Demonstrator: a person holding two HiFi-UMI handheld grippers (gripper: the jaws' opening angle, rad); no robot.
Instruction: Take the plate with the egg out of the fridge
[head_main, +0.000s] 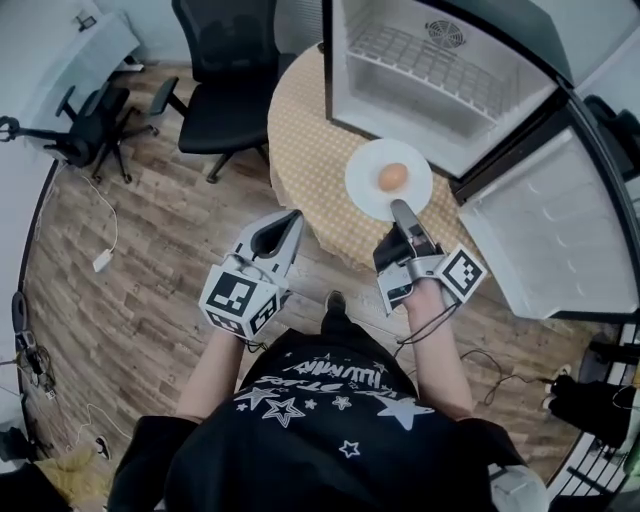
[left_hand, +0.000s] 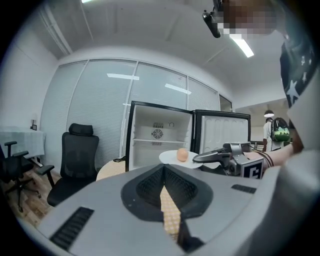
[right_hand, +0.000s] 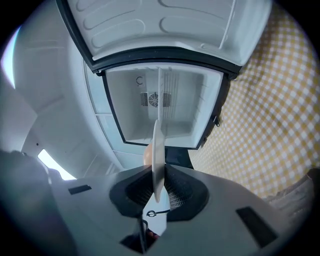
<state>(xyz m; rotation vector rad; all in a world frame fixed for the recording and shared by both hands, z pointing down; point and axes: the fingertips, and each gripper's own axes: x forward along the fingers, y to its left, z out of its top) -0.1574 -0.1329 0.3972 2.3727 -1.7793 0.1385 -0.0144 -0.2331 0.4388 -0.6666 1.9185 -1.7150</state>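
A white plate (head_main: 365, 185) with a brown egg (head_main: 393, 176) on it hangs level over the round table, in front of the open, empty fridge (head_main: 440, 70). My right gripper (head_main: 400, 208) is shut on the plate's near rim. In the right gripper view the plate (right_hand: 158, 150) stands edge-on between the pads, with the egg (right_hand: 147, 155) peeking out on its left. My left gripper (head_main: 290, 222) is to the left of the plate, apart from it, shut and holding nothing. The left gripper view looks past its own tips (left_hand: 163, 167) at the plate (left_hand: 172, 156) and egg (left_hand: 182, 154).
The fridge stands on the table (head_main: 310, 150), which has a yellow checked cloth. Its door (head_main: 555, 225) swings open to the right. A black office chair (head_main: 225, 70) stands behind the table, and another (head_main: 90, 125) at far left. Cables lie on the wooden floor.
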